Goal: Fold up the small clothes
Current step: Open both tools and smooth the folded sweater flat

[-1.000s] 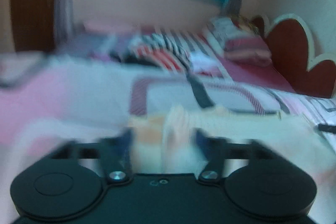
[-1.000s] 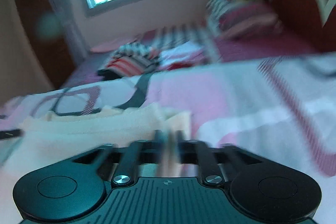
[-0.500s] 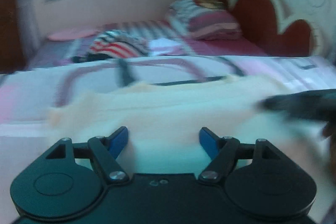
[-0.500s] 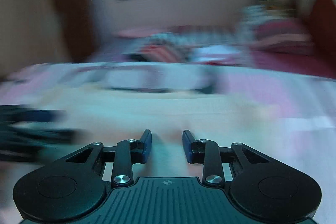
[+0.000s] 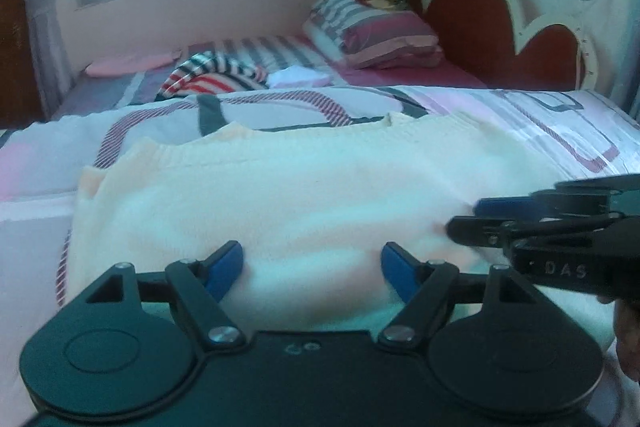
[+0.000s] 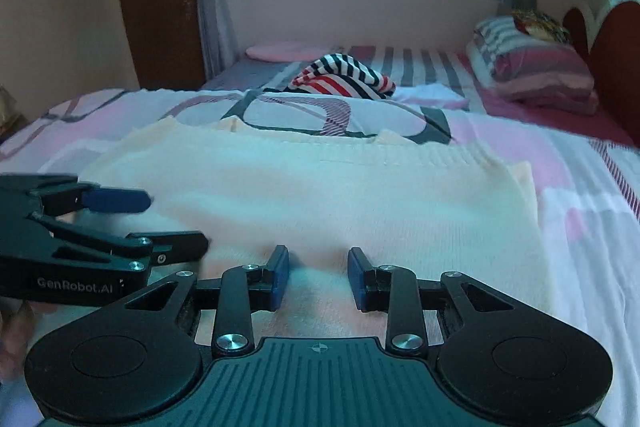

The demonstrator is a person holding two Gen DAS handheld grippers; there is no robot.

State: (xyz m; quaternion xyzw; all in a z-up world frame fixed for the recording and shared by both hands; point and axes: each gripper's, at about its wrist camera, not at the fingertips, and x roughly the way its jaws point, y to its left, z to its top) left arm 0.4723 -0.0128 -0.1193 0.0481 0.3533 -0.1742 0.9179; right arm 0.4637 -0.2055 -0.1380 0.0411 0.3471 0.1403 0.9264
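Note:
A cream knit sweater (image 5: 304, 187) lies flat on the patterned bedspread, folded into a wide band; it also shows in the right wrist view (image 6: 340, 195). My left gripper (image 5: 312, 265) is open and empty at the sweater's near edge, jaws wide apart. My right gripper (image 6: 318, 277) is open and empty over the near edge too, jaws closer together. The right gripper shows at the right of the left wrist view (image 5: 472, 223). The left gripper shows at the left of the right wrist view (image 6: 172, 223).
A striped red, white and dark garment (image 6: 344, 77) lies in a heap farther up the bed, with a white cloth (image 5: 298, 78) beside it. Striped pillows (image 5: 372, 31) rest against the red headboard (image 5: 476, 7). A pink cushion (image 6: 280, 51) lies below the window.
Both grippers held sweater parts a second ago and have let go. Both have swung to the near edge, side by side. The sweater now lies flat, and the view is sharp.

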